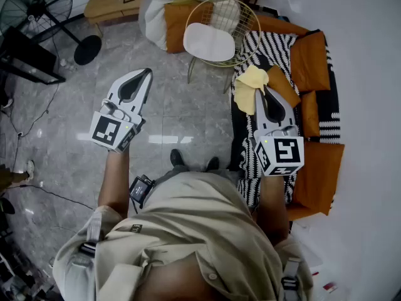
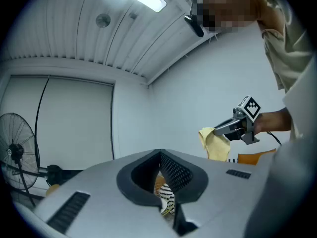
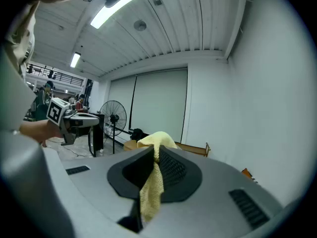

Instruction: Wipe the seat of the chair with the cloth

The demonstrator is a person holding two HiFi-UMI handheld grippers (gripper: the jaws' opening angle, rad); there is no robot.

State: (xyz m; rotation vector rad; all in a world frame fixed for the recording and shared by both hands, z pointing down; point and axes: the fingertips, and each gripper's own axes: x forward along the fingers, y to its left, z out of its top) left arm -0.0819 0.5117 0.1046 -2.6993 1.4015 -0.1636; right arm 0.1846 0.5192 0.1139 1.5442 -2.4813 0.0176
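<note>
Between the right gripper's (image 3: 152,151) two jaws hangs the one yellow cloth (image 3: 150,192). The jaws are closed on its upper part, with a tuft bunched above the tips and the rest drooping down between them. The left gripper's (image 2: 159,153) two jaws meet at their tips with nothing in them; only a bit of striped fabric shows through the gap behind.

In the head view both grippers are held out in front of the person, well apart, each topped by one marker cube. The cloth sits over the edge of a black-and-white striped throw (image 1: 279,46) on a sofa with orange cushions (image 1: 310,61), which overlap too much to count.

The one chair (image 1: 210,41), wire-framed with a white seat, stands on the grey floor (image 1: 169,115) beyond the grippers, nearer the right one. The cloth is just beside it and off the seat. One standing fan (image 1: 34,5) is at the far left
</note>
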